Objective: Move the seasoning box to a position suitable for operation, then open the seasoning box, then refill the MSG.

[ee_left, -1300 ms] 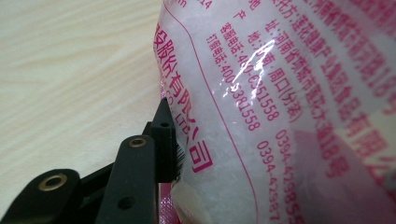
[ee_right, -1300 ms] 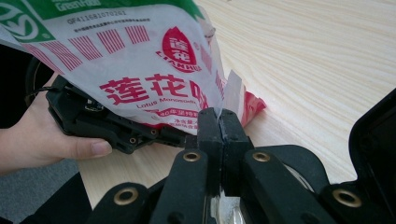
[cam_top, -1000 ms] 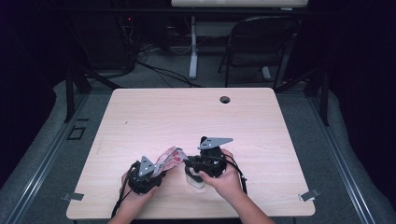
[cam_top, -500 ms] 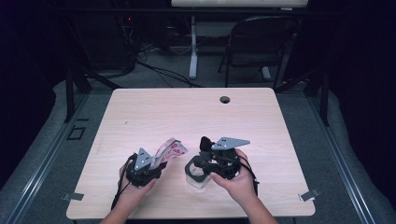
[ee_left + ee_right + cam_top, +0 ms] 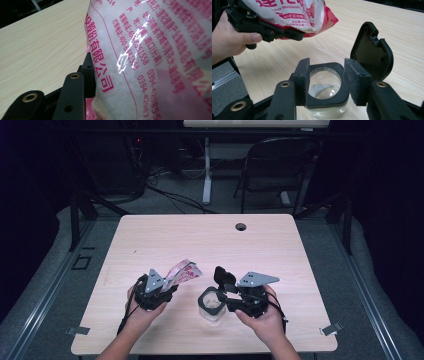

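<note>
Wooden table (image 5: 165, 240) in dark room; left gripper (image 5: 167, 290) clamps bag (image 5: 182, 271), right gripper (image 5: 225, 292) just opened.

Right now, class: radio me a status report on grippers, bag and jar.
Left gripper clamps the bag. Right gripper just opening, jaws astride the jar, lid up. Nothing in the way.

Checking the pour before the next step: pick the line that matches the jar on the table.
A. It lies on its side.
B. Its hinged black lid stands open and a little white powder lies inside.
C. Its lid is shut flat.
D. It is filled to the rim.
B: in the right gripper view the jar stands upright, its hinged lid swung up and back, with a small heap of white powder on its bottom.
</note>
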Demonstrator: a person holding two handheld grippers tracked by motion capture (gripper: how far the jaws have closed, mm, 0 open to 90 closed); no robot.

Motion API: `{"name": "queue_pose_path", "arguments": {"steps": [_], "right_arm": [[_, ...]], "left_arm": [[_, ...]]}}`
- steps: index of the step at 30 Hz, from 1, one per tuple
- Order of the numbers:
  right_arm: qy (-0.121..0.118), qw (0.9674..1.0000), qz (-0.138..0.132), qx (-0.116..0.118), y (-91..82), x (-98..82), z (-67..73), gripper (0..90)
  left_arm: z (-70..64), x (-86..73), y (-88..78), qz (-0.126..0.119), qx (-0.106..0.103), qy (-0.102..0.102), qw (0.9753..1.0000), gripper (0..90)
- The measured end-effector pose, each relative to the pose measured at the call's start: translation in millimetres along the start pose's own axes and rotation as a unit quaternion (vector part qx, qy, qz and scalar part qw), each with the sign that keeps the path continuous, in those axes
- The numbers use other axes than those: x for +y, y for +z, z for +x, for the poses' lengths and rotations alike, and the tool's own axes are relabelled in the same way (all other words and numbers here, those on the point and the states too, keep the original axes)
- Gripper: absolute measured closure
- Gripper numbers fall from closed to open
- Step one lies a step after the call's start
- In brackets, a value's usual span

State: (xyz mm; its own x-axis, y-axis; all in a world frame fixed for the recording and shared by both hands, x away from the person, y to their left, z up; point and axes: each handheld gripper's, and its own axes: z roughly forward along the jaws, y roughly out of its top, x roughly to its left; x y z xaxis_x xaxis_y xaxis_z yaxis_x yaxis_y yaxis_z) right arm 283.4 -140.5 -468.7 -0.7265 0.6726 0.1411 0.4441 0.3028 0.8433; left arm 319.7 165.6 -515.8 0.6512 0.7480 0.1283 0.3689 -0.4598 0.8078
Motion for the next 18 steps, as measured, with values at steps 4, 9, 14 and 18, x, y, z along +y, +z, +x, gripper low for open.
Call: {"name": "queue_pose_path", "arguments": {"steps": [4,9,14,18], "right_arm": [[-0.002,1.0000,0.001,0.002,0.5,-0.1,-0.5,58.1],[-0.002,1.0000,-0.001,-0.004,0.9,-1.1,-3.5,56.5],[-0.007,0.9999,-0.001,-0.010,0.1,-0.2,-6.1,55.2],[0.000,1.0000,0.000,-0.006,0.6,-0.4,-7.5,57.1]], "left_arm": [[-4.7,2.3,-1.3,0.002,0.011,0.023,0.9997,61.2],[-10.6,4.7,-2.7,0.007,0.026,0.056,0.9981,61.3],[-16.3,4.8,-3.0,0.009,0.036,0.076,0.9964,61.3],[-20.3,4.1,-2.2,0.012,0.041,0.086,0.9954,61.4]]}}
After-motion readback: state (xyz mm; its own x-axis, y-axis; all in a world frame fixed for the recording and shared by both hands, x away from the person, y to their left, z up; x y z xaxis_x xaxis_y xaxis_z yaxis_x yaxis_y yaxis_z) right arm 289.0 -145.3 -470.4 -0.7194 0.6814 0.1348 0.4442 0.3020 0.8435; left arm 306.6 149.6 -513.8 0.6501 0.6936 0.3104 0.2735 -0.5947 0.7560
